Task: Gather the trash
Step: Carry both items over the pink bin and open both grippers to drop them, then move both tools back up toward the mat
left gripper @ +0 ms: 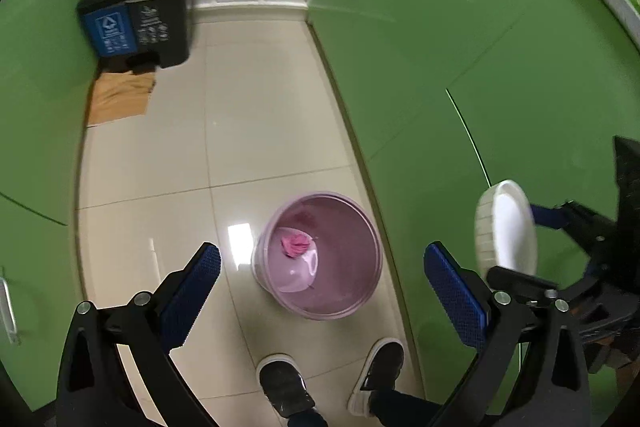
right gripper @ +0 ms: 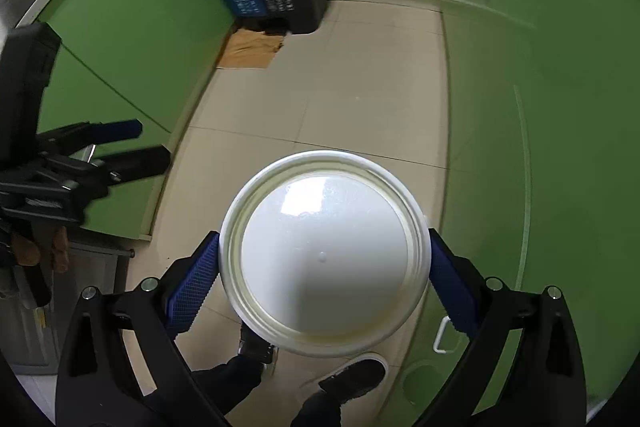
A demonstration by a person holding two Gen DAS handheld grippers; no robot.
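While the right gripper (right gripper: 324, 267) clamps the white disposable bowl (right gripper: 326, 255) by opposite rim edges above the floor (left gripper: 260, 131), the left gripper (left gripper: 320, 275) hangs open and empty over the pink bin (left gripper: 320, 255). Carry the bowl across until centred above the bin's rim, then release; avoid squeezing harder, since the thin rim probably flexes.

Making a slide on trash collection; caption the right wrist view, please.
Right gripper jaws clamp a white round container above the tiled floor.
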